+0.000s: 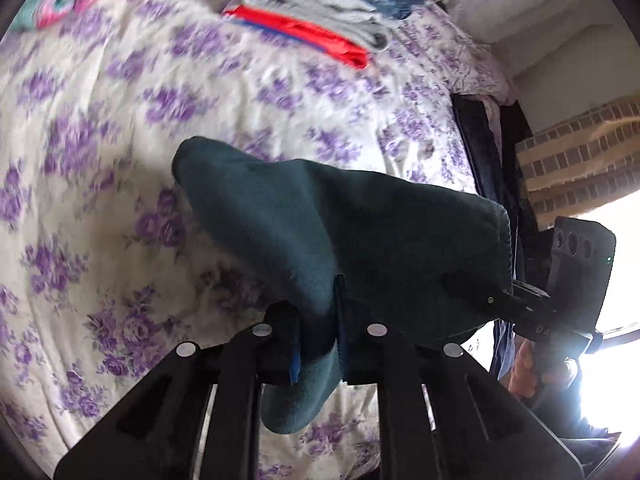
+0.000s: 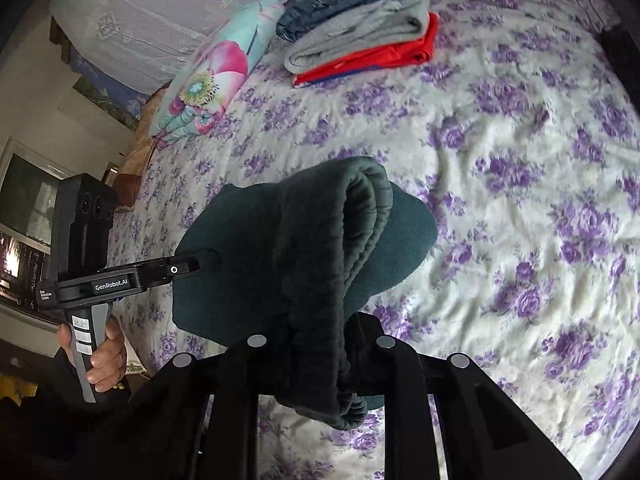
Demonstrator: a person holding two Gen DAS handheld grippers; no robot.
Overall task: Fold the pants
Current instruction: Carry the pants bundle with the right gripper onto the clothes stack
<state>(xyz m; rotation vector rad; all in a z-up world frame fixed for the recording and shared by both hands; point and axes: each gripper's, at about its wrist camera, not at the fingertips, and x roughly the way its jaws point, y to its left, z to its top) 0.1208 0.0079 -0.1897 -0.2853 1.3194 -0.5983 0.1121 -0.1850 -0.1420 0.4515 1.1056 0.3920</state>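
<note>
Two grippers: both clenched on one folded garment, held up off the bed between them.
Pants (image 1: 320,216): dark teal, fleecy, folded into a thick bundle; in the right wrist view the ribbed waistband or cuff edges show stacked in layers at the near end.
Pants' place: hanging in the air above the flowered bedspread, spanning from one gripper to the other, not touching the bed.
Left gripper (image 1: 316,344): jaws nearly together, grasping one end of the pants, with cloth bunched between the blue-edged pads and drooping below.
Right gripper (image 2: 344,344): jaws pinched on the other end, the layered edge hanging down between them.
Hands: a person's hand (image 2: 96,356) wraps the left gripper's handle; another hand (image 1: 524,372) shows at the right gripper's handle.
Bed (image 2: 500,128): white cover with purple flowers, wrinkled.
Folded stack (image 2: 360,32): denim, grey and red garments piled at the far side, well apart from the pants.
Pillow (image 2: 216,76): bright floral, beside the stack.
</note>
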